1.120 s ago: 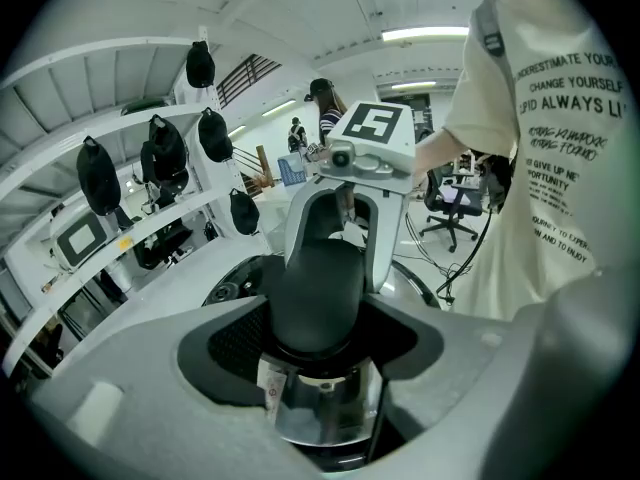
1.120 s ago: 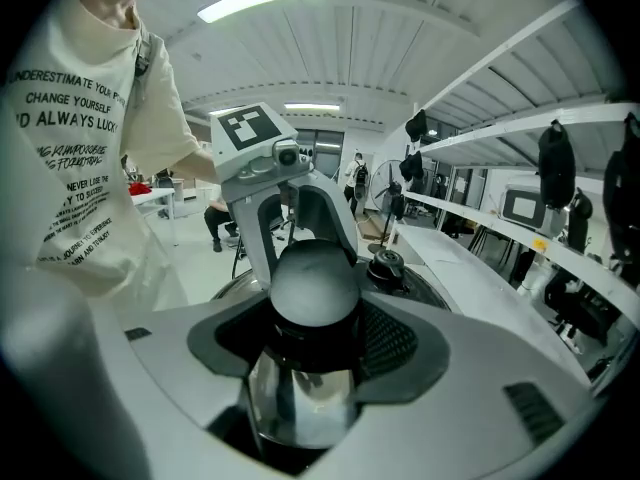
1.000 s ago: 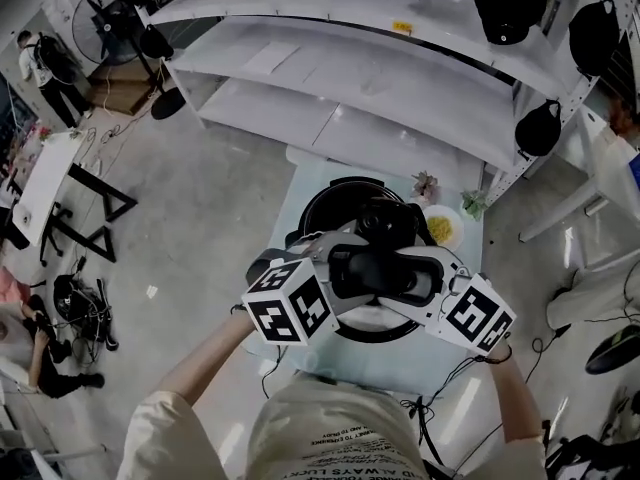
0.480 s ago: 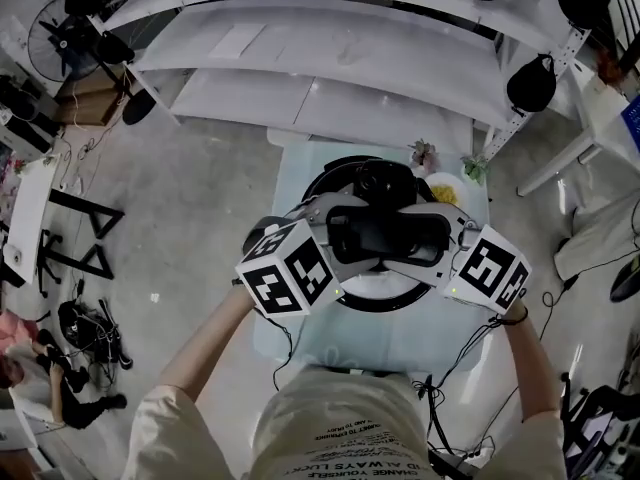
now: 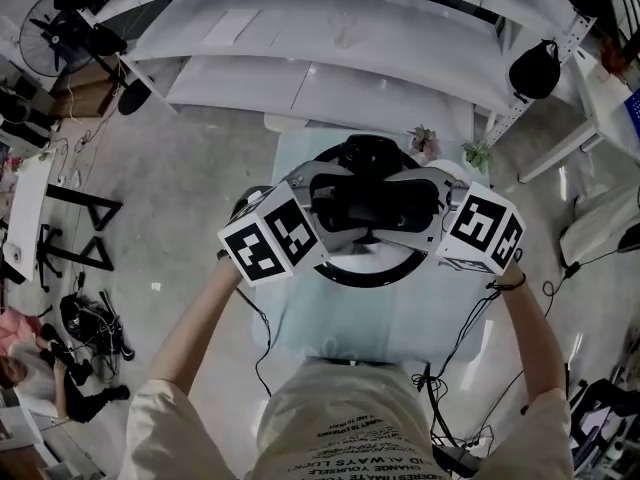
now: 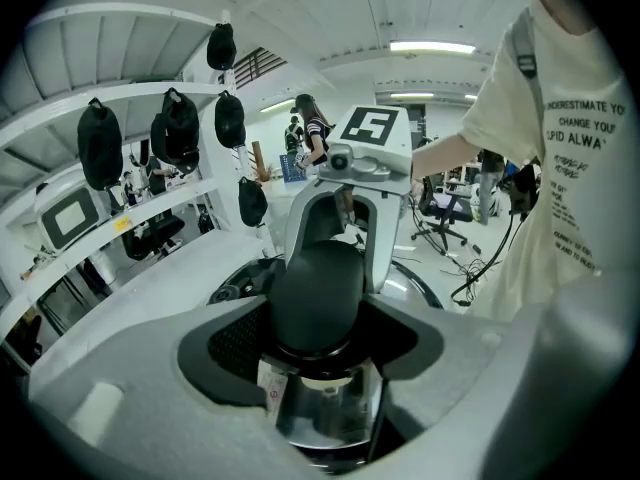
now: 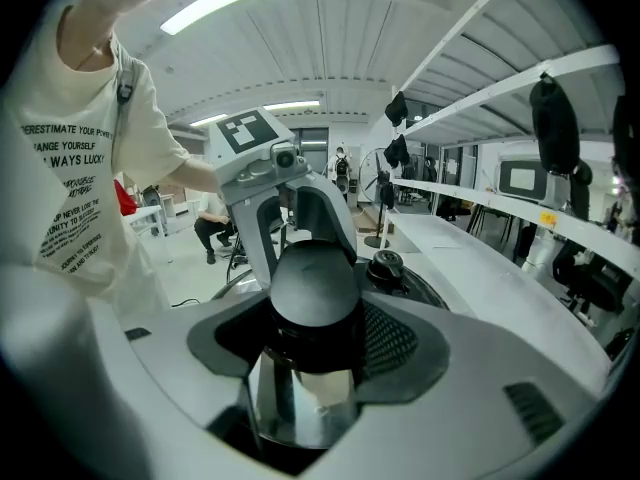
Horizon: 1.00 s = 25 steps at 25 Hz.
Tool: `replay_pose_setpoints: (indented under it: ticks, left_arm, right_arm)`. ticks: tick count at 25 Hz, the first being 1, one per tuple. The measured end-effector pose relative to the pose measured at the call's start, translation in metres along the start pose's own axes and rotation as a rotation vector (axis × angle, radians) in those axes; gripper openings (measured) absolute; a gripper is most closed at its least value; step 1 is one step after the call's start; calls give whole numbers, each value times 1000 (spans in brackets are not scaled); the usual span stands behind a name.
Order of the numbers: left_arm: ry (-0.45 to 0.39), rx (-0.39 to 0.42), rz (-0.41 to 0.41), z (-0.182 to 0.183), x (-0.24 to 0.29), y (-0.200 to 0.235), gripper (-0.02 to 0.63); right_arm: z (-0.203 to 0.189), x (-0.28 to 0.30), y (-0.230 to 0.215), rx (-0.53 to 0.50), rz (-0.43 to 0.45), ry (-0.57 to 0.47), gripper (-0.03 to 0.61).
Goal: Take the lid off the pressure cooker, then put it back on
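L gripper [image 5: 335, 213] & R gripper [image 5: 418, 208] are both clamping the black handle [image 5: 375, 204] of the pressure-cooker lid [image 5: 372, 266] from opposite sides, over the small table [image 5: 300, 318]. T-shirt [image 6: 560, 168] is showing "CHANGE YOUR".

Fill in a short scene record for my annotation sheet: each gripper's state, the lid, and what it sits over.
left gripper: shut on the black lid handle
right gripper: shut on the same handle, from the opposite side
lid: silver with a black rim, held level
support: pale table below the lid
lid seated or lifted: cannot tell
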<state>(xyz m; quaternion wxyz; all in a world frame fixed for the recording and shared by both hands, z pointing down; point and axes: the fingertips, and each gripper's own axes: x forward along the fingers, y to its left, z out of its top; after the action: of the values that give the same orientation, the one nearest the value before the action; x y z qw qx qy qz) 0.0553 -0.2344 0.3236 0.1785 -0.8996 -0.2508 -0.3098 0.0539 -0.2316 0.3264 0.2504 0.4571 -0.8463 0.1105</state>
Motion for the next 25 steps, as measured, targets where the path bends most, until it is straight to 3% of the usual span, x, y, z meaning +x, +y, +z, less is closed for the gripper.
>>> replay_pose_setpoints:
  ticks: [25]
  left_arm:
    - [44, -50, -15, -24, 19, 20, 288]
  right_arm:
    - [-19, 24, -22, 61, 63, 17, 270]
